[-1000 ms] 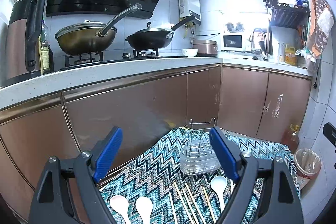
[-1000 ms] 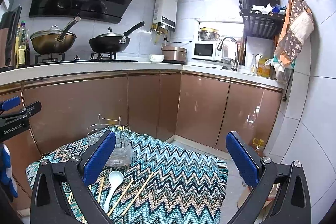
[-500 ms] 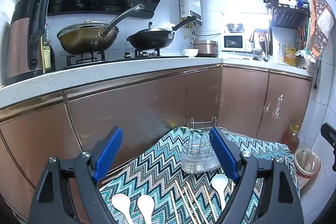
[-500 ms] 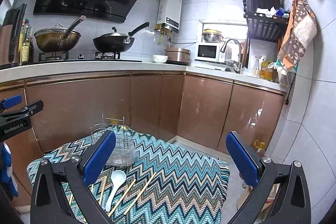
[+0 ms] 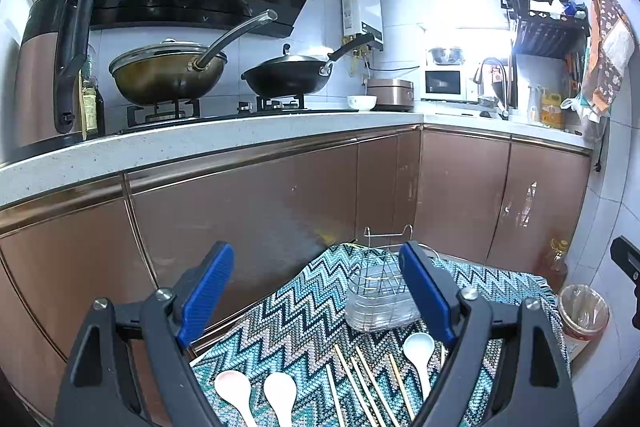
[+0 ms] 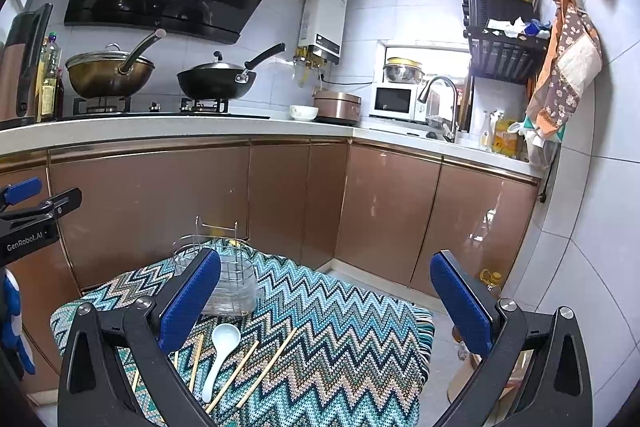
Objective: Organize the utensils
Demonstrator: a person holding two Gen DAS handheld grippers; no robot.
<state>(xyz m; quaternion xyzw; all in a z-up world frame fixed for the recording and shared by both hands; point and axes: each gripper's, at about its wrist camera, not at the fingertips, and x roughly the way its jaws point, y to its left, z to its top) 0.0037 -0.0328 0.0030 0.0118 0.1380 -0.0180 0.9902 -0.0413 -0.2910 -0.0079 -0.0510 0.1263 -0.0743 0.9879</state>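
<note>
Both claws, left (image 5: 316, 301) and right (image 6: 326, 301), are wide open and hold nothing. Spoons (image 5: 418, 347) and chopsticks (image 5: 362, 383) lie flat on the surface (image 6: 340, 339) just before the holder (image 5: 380, 301). I would lower one claw straight over a spoon handle and grip it near the middle.

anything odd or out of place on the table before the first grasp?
Nothing damaged or spilled. The wire utensil holder stands upright and looks empty, while three spoons and several chopsticks lie loose and fanned on the zigzag cloth. Both grippers are open, holding nothing.
</note>
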